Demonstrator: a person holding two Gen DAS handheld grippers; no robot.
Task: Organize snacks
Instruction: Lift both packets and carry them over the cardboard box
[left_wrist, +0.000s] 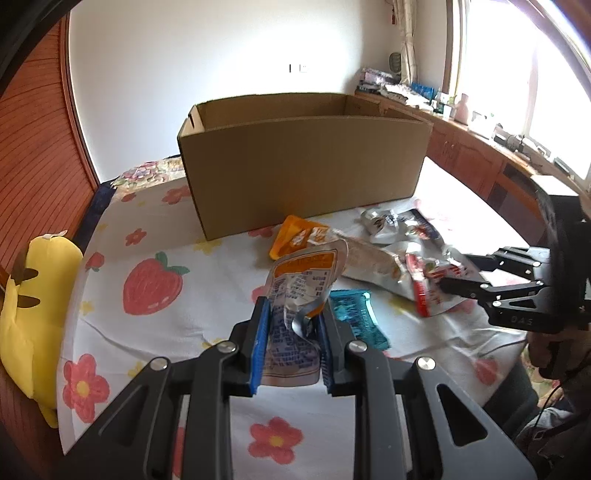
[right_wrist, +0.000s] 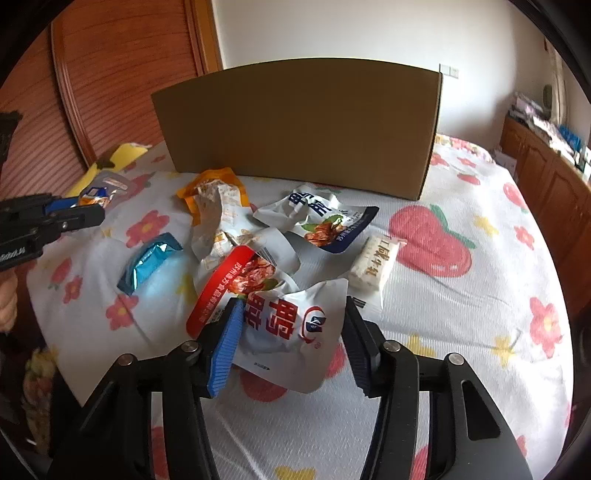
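Sorting snack packets on a strawberry-print bedsheet (right_wrist: 461, 295), before a cardboard box (left_wrist: 303, 170).
Left gripper (left_wrist: 291, 328) clamps an orange-white pouch (left_wrist: 299, 291); right gripper (right_wrist: 291, 332) straddles a red-white packet (right_wrist: 288, 321), half open; wooden cabinets (left_wrist: 461, 151) below the window.

Before you lies a bed (left_wrist: 155, 332) under a white sheet (right_wrist: 461, 314) printed with strawberries and pink flowers. A yellow plush toy (left_wrist: 33, 295) rests along the bed's left edge, against the reddish slatted wooden panel (left_wrist: 33, 147). A white wall (left_wrist: 221, 55) with a small wall plate (left_wrist: 303, 68) closes the far side. To your right, wooden cabinets (left_wrist: 465, 155) run beneath a bright window (left_wrist: 517, 66), their top crowded with boxes, papers and a pale pink bottle (left_wrist: 462, 108). A curtain (left_wrist: 406, 33) hangs in the corner beside the window.
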